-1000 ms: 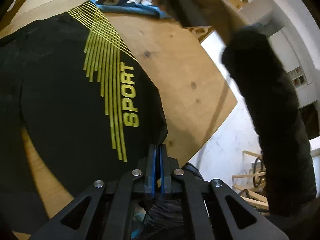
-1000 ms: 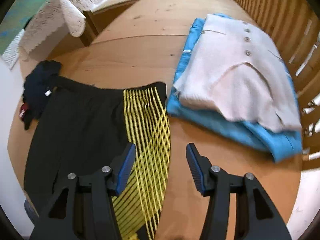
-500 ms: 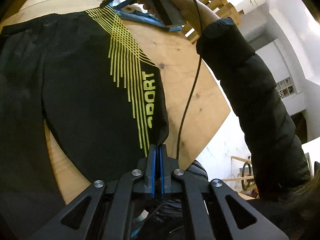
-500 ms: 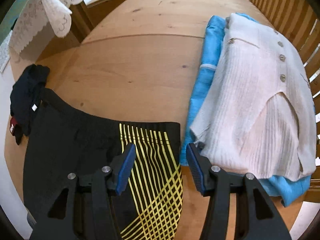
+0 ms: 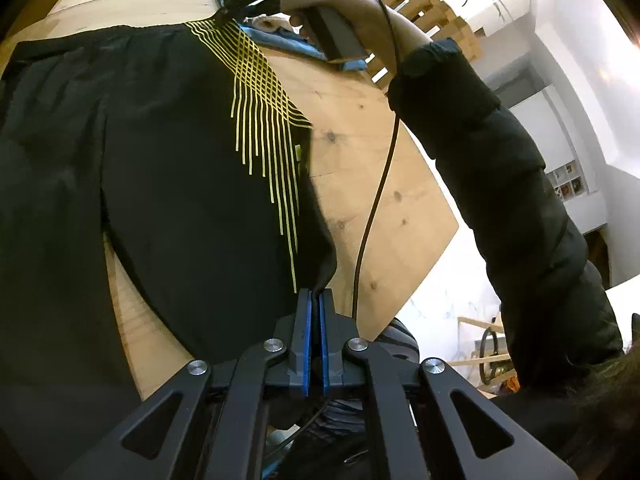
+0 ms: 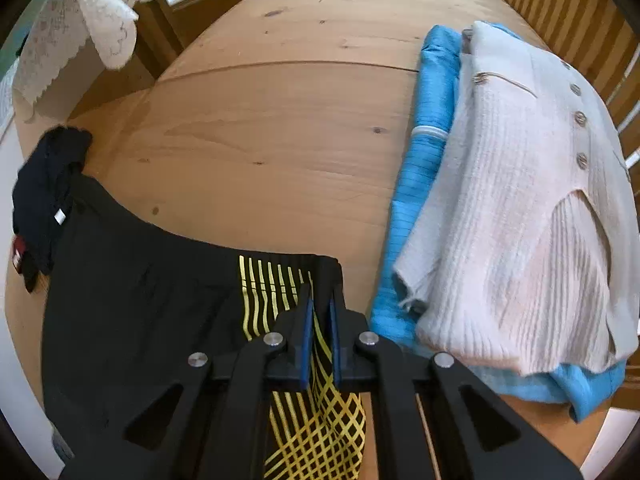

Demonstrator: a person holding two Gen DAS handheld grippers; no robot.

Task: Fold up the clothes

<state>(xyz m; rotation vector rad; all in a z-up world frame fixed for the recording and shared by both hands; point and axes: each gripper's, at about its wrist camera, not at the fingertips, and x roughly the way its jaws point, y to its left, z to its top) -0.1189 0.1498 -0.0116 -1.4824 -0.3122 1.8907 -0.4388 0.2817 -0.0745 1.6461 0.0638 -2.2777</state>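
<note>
Black, thin and slack, the shorts [image 5: 160,184] lay spread over the wooden table [image 6: 280,120], the yellow stripes [image 5: 264,120] running down one side. They looked light and floppy, a cloth that would sag and slide unless taken by hems and corners, which was where both claws had them. The left gripper [image 5: 314,312] was closed tight on the corner of the leg hem at the table's near edge. The right gripper [image 6: 318,312] had just been closing, and its jaws pinched the striped waistband corner, cloth plainly between them. A folded white cardigan [image 6: 520,200] sat on a blue top [image 6: 432,152] just beside the shorts. A small dark bundle [image 6: 44,184] touched the waistband's far end. There were no baskets or boxes in sight.
</note>
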